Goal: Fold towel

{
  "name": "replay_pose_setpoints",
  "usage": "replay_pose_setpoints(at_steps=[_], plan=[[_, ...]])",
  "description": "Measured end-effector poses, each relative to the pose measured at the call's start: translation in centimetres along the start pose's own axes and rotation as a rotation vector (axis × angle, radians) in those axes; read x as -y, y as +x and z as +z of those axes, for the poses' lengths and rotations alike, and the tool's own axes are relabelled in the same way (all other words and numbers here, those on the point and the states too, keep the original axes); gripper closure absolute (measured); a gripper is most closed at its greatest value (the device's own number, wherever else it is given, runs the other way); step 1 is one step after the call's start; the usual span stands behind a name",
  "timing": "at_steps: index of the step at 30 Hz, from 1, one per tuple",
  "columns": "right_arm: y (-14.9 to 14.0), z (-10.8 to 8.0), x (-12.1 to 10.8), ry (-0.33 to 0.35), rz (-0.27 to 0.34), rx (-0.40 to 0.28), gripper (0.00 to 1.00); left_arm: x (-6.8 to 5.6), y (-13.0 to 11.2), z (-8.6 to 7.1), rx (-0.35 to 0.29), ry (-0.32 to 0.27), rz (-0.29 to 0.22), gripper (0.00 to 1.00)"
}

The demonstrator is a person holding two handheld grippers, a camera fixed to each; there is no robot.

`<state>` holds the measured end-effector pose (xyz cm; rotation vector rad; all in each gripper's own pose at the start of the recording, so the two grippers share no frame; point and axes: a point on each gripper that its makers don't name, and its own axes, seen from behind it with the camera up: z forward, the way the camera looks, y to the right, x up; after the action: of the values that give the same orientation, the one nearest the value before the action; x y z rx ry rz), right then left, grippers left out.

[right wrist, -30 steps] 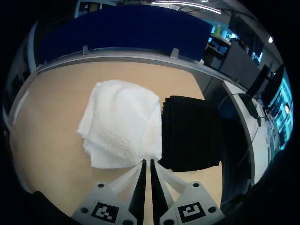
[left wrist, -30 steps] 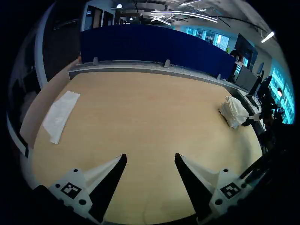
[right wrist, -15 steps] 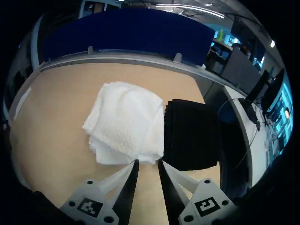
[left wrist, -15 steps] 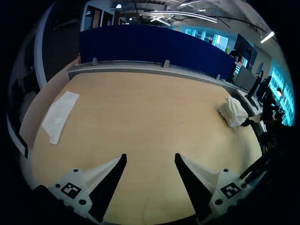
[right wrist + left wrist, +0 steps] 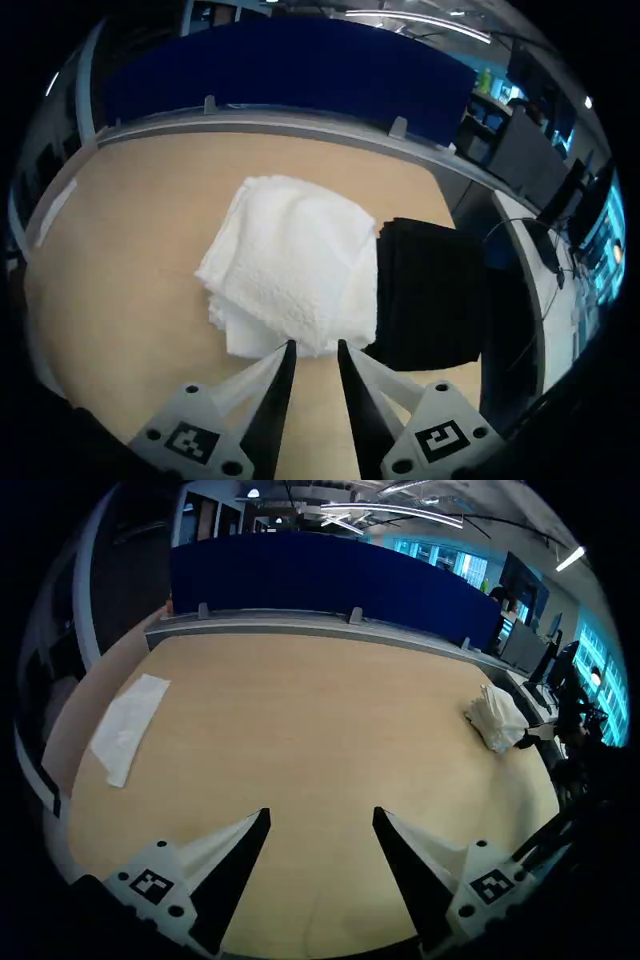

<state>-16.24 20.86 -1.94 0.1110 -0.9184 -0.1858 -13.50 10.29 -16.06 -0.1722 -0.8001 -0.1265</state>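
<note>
A second ago the right hand-held gripper [image 5: 314,346] was pinched shut at the white towel's [image 5: 292,260] near corner. Now its fingers are slightly parted and grip nothing, so the fold looks released. The towel lies folded near the surface's [image 5: 320,704] right edge, against a black folded stack [image 5: 432,296]. The left hand-held gripper [image 5: 320,811] hangs wide open over the near edge. The bare middle gives free room as far as a flat white cloth [image 5: 128,726] at the left edge.

Left claw [image 5: 320,816] spread wide over wooden table [image 5: 320,712], crumpled white towel [image 5: 496,718] far right, flat cloth [image 5: 128,726] left
</note>
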Motion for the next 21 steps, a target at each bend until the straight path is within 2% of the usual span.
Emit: replay_pose_setpoints(at_steps=[9,21], plan=[[0.4,0.7,-0.5,-0.01,0.005,-0.003,0.87,0.1,0.0,0.0,0.0,0.007,-0.001,0.05],[0.6,0.7,-2.6,-0.072,-0.011,-0.002,0.89,0.2,0.2,0.2,0.0,0.011,-0.002,0.05]])
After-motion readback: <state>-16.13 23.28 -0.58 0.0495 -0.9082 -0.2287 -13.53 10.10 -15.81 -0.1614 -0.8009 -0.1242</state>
